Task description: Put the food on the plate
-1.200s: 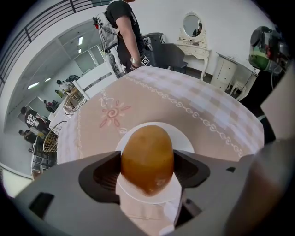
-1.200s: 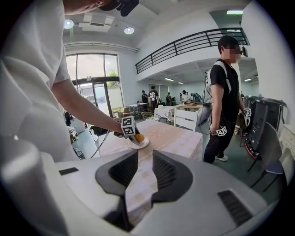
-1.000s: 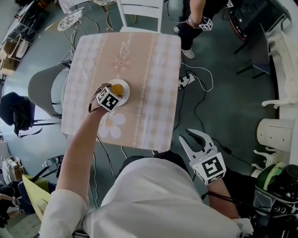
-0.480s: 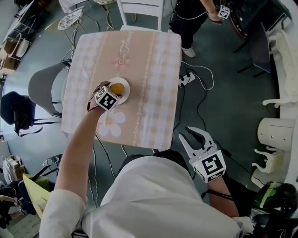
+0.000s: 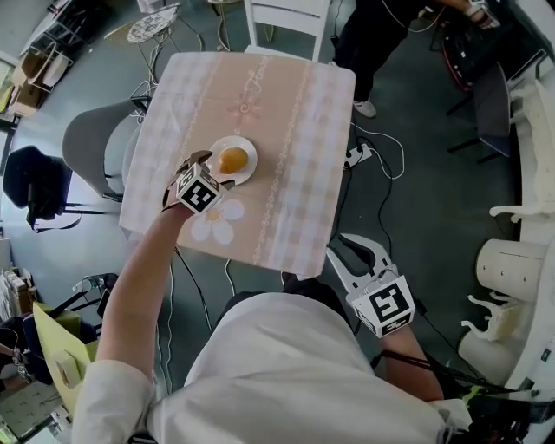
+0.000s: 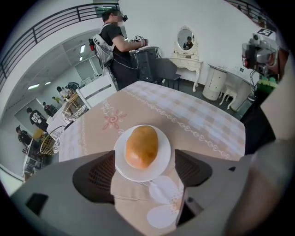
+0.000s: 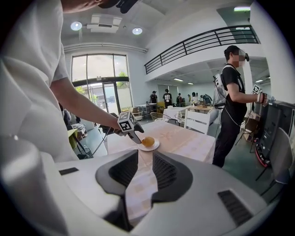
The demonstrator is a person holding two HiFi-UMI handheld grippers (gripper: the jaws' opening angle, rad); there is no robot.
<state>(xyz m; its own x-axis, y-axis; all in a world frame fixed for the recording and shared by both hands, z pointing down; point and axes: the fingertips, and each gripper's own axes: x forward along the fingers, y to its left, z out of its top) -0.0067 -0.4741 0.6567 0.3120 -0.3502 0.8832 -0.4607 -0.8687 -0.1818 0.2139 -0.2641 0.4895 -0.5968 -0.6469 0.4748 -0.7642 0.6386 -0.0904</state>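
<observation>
- The left gripper (image 5: 214, 171) is at centre left of the head view, over the counter (image 5: 295, 121), which carries a pink and beige checked cloth.
- Its fingers are released and spreading apart. They grasp nothing, and their pads stand clear on either side.
- In the left gripper view, the near rim of the white plate (image 6: 164, 159) and a strip of cloth show between the two pads.
- The food, a golden-orange bread roll (image 5: 232, 159), lies on the plate at the frame's centre left. It is just beyond the left fingertips and touches neither of them.
- A white flower print (image 5: 215, 224) on the cloth lies just below the plate and partly under the left gripper.
- The right gripper (image 5: 355, 260) hangs off the counter's lower right edge, over the floor and well apart from the plate.
- Its fingers are parted by a narrow gap and hold nothing. Only distant cloth shows through the gap in the right gripper view.
- A white chair (image 5: 286, 17) stands at the counter's top edge, and a grey chair (image 5: 91, 147) stands at its left.
- A person in dark clothes (image 5: 381, 35) stands at the upper right.
</observation>
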